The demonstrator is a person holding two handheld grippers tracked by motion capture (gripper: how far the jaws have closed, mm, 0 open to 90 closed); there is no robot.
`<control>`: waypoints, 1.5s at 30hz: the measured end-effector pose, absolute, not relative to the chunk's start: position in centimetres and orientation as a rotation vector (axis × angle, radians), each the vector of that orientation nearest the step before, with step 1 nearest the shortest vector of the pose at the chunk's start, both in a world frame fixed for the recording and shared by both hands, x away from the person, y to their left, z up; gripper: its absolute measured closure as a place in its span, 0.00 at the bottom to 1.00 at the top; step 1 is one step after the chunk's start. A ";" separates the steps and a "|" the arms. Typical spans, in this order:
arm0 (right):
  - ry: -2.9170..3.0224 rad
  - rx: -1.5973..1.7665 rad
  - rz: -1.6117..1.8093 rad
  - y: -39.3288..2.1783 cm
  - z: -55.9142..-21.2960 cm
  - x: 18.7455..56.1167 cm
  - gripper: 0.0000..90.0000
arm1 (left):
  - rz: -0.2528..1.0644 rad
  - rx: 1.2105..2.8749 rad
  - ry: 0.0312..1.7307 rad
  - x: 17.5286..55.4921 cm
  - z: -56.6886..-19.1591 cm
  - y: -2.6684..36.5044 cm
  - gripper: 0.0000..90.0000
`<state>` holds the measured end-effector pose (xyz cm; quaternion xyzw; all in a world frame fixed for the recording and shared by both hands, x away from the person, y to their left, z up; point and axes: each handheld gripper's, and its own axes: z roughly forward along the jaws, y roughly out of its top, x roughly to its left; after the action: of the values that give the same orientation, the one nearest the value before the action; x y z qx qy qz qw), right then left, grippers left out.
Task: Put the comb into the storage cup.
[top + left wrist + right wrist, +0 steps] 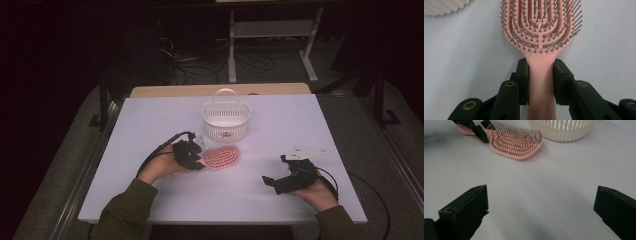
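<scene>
A pink hairbrush [221, 157] lies bristles up on the white table [150, 115], just in front of a white slotted basket [225, 120]. My left gripper [200, 159] is shut on the brush's handle [541, 82]; both black pads [523, 82] press its sides, with the bristled head [541, 22] beyond them. My right gripper [274, 174] rests at the table's right front, open, with only bare table between its fingers [466, 212]. From there the hairbrush [515, 141] and the basket [561, 128] lie ahead.
The basket's rim [444, 6] shows at the upper left of the left gripper view. A wooden board edge [220, 90] borders the table's far side. Cables and a white metal frame [272, 30] sit on the dark floor beyond.
</scene>
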<state>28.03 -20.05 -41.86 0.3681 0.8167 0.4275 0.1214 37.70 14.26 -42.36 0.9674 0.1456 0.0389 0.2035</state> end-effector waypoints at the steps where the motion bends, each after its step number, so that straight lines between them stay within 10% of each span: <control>1: 2.383 1.077 1.249 -20.1 -41.8 28.0 0.00 | 0.107 2.695 0.408 37.7 -42.4 14.3 0.78; 45: 2.384 1.080 1.250 -20.1 -41.9 28.1 0.00 | 0.083 2.577 0.428 36.4 -41.0 16.1 0.78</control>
<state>28.10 -20.10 -41.95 0.3698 0.8159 0.4279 0.1203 36.41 16.09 -41.01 0.9519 0.1582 0.0305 0.2607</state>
